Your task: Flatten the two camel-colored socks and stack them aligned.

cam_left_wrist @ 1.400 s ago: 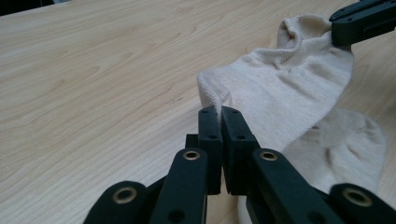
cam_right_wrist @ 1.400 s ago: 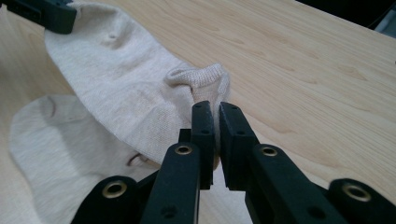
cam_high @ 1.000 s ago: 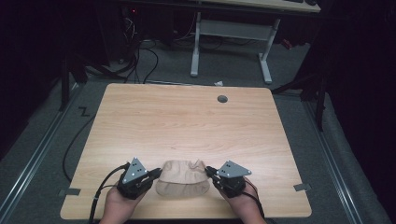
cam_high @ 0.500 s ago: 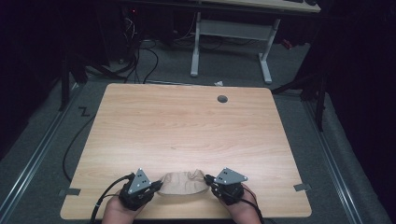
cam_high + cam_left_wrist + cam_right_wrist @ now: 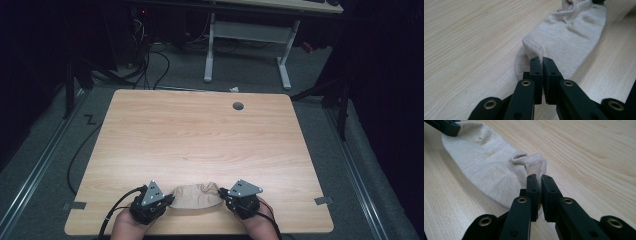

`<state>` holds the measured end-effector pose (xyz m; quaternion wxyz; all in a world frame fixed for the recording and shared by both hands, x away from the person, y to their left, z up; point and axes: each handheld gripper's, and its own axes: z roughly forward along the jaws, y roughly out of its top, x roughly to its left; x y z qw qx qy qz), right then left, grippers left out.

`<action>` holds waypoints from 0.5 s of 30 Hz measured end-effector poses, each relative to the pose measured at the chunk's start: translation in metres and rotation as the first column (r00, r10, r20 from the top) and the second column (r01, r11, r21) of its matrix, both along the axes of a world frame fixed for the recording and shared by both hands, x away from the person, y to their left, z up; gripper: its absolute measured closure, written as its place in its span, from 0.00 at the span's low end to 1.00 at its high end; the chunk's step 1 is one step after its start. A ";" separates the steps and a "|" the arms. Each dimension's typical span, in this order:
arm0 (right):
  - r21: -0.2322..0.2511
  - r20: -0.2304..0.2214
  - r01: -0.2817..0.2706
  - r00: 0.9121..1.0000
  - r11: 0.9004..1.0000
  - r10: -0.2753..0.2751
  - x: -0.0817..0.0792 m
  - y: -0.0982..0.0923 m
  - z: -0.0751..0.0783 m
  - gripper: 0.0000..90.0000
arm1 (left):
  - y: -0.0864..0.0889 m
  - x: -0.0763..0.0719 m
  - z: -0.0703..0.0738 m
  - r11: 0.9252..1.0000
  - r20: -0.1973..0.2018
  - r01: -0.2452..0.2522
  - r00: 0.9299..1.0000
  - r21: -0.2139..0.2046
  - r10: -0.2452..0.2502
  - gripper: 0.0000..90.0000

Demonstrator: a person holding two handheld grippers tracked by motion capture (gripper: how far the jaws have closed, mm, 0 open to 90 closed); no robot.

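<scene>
One beige sock (image 5: 196, 196) lies flat near the front edge of the surface (image 5: 200, 135), stretched sideways between the two hands, and both ends are pinched. At its left end the left gripper (image 5: 541, 59) has its jaws closed tight on a small fold of the knit fabric, with the cloth bunching up right at the tips. Over on the other end, the right gripper (image 5: 537, 178) is clamped on the ribbed, crumpled edge of the sock, jaws nearly together with just the fabric between them. From the high view, the left gripper (image 5: 169, 200) and right gripper (image 5: 224, 192) sit just beside the sock's ends, each with its grey three-cornered plate on top, hands coming in from the bottom. Farther out, a small dark round hole (image 5: 238, 106) sits near the far edge of the surface, well apart from the sock, and beyond that a white desk frame (image 5: 245, 45) stands on the grey floor among dark cables (image 5: 150, 65).
</scene>
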<state>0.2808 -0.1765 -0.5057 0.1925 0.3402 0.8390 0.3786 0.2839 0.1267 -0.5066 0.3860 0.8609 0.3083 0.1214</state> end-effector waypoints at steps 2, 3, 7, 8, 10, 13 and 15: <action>-0.005 -0.009 0.003 1.000 1.000 -0.003 0.001 0.000 -0.002 0.94 | -0.001 0.001 -0.002 1.000 -0.008 -0.003 1.000 0.016 0.004 0.96; -0.005 -0.009 0.003 1.000 1.000 -0.003 0.001 0.000 -0.002 0.94 | -0.001 0.001 -0.002 1.000 -0.008 -0.003 1.000 0.016 0.004 0.96; -0.021 -0.031 0.000 1.000 1.000 -0.001 0.003 0.001 -0.006 0.94 | -0.003 0.001 -0.005 0.999 -0.004 -0.001 1.000 0.048 0.002 0.95; -0.028 -0.046 0.000 0.999 1.000 -0.001 0.004 0.001 -0.008 0.94 | -0.004 0.001 -0.007 0.997 0.003 -0.001 1.000 0.075 0.000 0.93; -0.033 -0.064 0.005 0.998 0.999 -0.007 0.005 0.002 -0.010 0.91 | -0.005 0.001 -0.008 0.997 0.009 -0.003 1.000 0.083 0.002 0.91; -0.030 -0.069 0.011 0.998 1.000 -0.013 0.006 0.001 -0.010 0.84 | -0.004 0.001 -0.006 0.997 0.009 -0.010 1.000 0.074 0.010 0.85; -0.004 -0.067 0.017 0.998 1.000 -0.017 0.006 -0.001 -0.009 0.80 | -0.002 0.002 -0.004 0.998 0.019 -0.022 1.000 0.062 0.021 0.77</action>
